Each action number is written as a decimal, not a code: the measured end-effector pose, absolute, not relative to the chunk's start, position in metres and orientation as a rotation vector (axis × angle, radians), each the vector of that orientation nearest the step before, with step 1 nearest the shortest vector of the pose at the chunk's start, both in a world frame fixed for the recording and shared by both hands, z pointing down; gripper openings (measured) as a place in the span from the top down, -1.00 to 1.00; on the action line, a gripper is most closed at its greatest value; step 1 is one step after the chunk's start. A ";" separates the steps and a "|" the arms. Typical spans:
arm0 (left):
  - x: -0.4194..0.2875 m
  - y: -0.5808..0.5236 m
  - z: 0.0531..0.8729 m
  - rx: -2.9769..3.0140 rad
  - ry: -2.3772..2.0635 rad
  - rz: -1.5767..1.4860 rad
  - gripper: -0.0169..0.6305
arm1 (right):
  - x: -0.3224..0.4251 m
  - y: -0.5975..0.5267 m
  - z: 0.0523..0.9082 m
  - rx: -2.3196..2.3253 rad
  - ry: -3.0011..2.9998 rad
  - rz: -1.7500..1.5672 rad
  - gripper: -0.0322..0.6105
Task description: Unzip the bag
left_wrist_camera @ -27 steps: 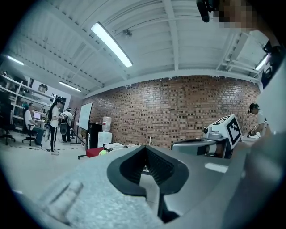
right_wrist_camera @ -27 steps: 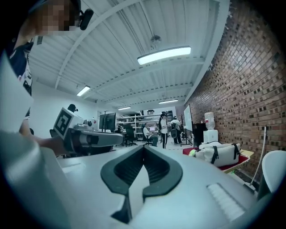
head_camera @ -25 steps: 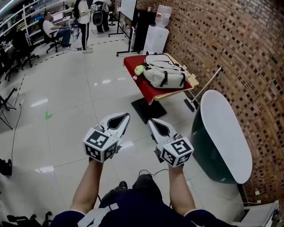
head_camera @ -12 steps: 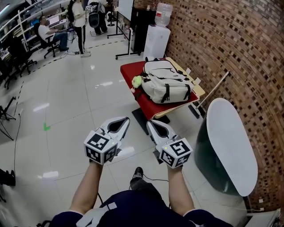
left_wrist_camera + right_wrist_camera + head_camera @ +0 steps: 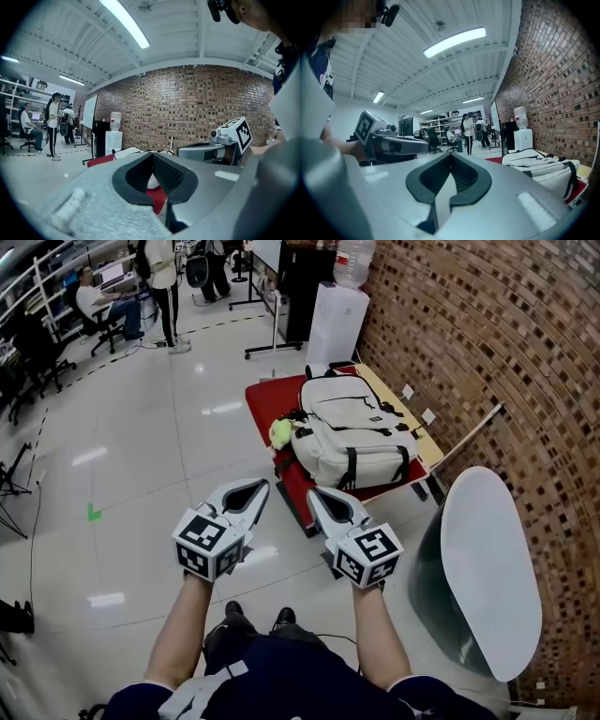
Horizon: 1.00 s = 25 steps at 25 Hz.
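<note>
The bag has not been touched, so I judge this to be the approach step: the cream-white fabric backpack with black straps [image 5: 352, 432] lies flat on a low red-covered table [image 5: 265, 397] against the brown brick wall [image 5: 469, 334], far ahead and a little to the right of both tools. A small yellow-green soft toy [image 5: 279, 433] rests just beside its left edge. The left gripper [image 5: 261, 486] and the right gripper [image 5: 315, 495] hang side by side over the glossy white floor [image 5: 141, 456], well apart from the bag. Each claw is pressed together with nothing between its black pads: each gripper's own view shows its jaws meeting at the tips, with only the room visible beyond them. The person's bare forearms reach forward, roughly parallel, and the grippers are held about level with their noses aimed at the near end of the table and their marker cubes on the near side. A round white tabletop on a dark base [image 5: 489, 568] stands near on the right. The next move, as I read it, calls for closing the gap to the table and opening at least one claw. One tool would then steady the fabric while the other finds the zip pull, which is too small to pick out from here.
</note>
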<state>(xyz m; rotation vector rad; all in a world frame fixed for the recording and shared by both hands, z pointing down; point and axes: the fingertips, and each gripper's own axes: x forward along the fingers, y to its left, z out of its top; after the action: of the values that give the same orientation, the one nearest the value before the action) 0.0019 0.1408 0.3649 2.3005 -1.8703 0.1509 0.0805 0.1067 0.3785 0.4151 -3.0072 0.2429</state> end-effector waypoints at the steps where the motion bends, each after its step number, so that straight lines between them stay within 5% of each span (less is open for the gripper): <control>1: -0.003 0.131 0.367 2.303 -1.860 0.155 0.95 | 0.077 0.097 0.380 0.430 -3.002 0.248 0.89; 15: -0.090 -0.020 0.405 2.530 -1.504 0.182 0.95 | -0.011 -0.020 0.397 0.803 -2.817 0.235 0.89; 25: -0.085 -0.079 0.425 2.685 -1.232 0.261 0.95 | -0.021 -0.055 0.395 1.052 -2.722 0.227 0.89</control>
<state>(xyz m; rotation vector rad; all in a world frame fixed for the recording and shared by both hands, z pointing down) -0.0852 -0.0787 0.4251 2.6851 -1.2319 0.2608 -0.0208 -0.0549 0.3953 1.0520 -2.7216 0.2271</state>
